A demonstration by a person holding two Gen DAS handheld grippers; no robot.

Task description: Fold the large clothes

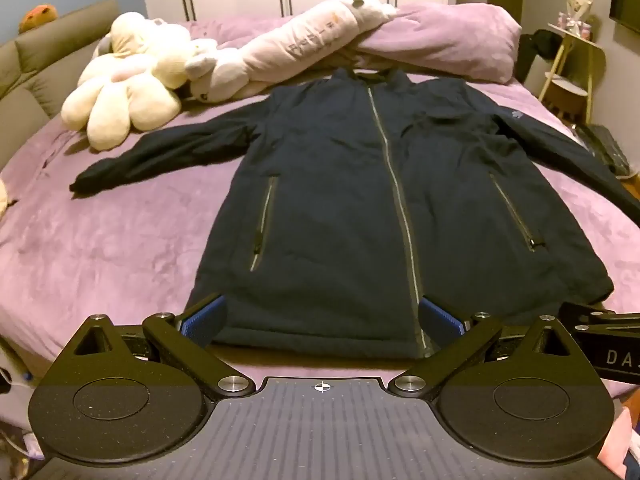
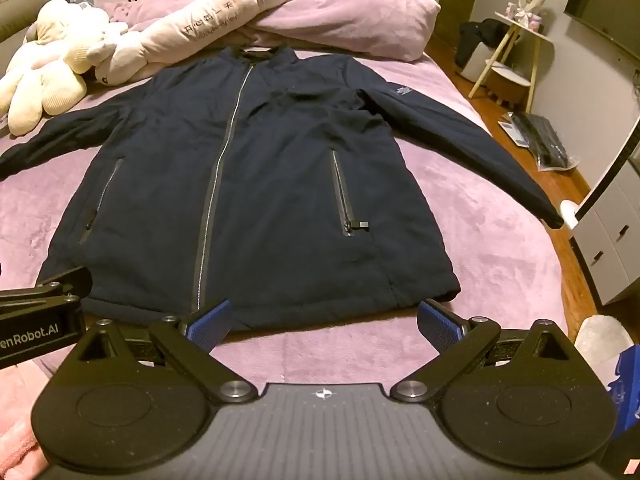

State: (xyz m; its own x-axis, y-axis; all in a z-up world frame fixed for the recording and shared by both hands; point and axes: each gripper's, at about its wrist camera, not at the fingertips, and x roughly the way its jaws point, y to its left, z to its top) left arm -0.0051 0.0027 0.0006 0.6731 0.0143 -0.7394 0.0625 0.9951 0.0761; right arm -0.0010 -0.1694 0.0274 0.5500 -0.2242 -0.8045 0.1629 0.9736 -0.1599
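Note:
A dark navy zip-up jacket [image 1: 340, 200] [image 2: 248, 184] lies flat and face up on the purple bed cover [image 1: 120, 240] [image 2: 500, 248], collar at the far end, both sleeves spread out sideways. My left gripper [image 1: 322, 322] hovers over the jacket's near hem, left of the centre zip, open, with nothing between its blue pads [image 1: 202, 320]. My right gripper [image 2: 324, 322] stands open just before the hem's right part, its pads [image 2: 438, 326] wide apart and empty. Each gripper's black body shows at the edge of the other's view.
White plush toys [image 1: 128, 80] and a long pale bolster [image 1: 312, 40] lie beyond the jacket's left shoulder, a bunched purple duvet [image 2: 360, 16] by the collar. Right of the bed are a wooden floor, a small side table [image 2: 516, 56] and white drawers [image 2: 608, 248].

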